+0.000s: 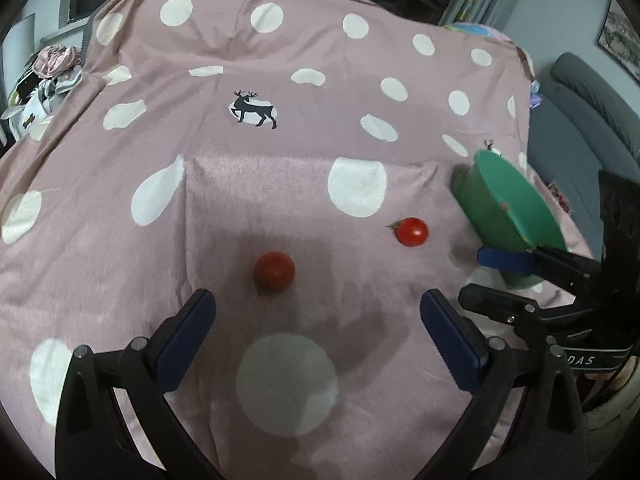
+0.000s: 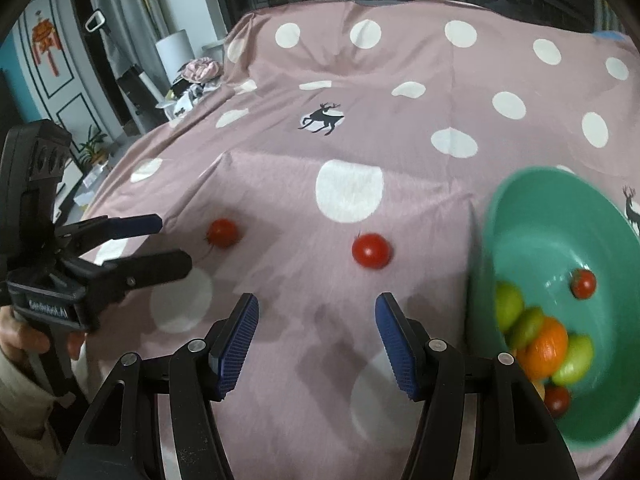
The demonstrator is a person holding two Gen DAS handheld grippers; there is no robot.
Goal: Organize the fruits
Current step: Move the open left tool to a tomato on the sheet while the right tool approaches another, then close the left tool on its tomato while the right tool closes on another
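A pink polka-dot cloth (image 2: 280, 128) printed with a deer (image 2: 322, 119) is spread under everything. A tilted green bowl (image 2: 560, 216) holding mixed fruit is seen at 4 o'clock in the right view. Both the left gripper (image 1: 318, 312) and the right gripper (image 2: 316, 316) are held spread, gripping nothing. "GenRobot.AI" is read on the left handle. Two loose tomatoes (image 2: 371, 251) (image 2: 223, 233) are found on the cloth near centre.

Both views are taken from low and close over the pink spotted cloth (image 1: 280, 184), looking forward. The deer print (image 1: 256, 110) is seen ahead in each. Two tomatoes near it and the green bowl (image 2: 560, 240) are shared.
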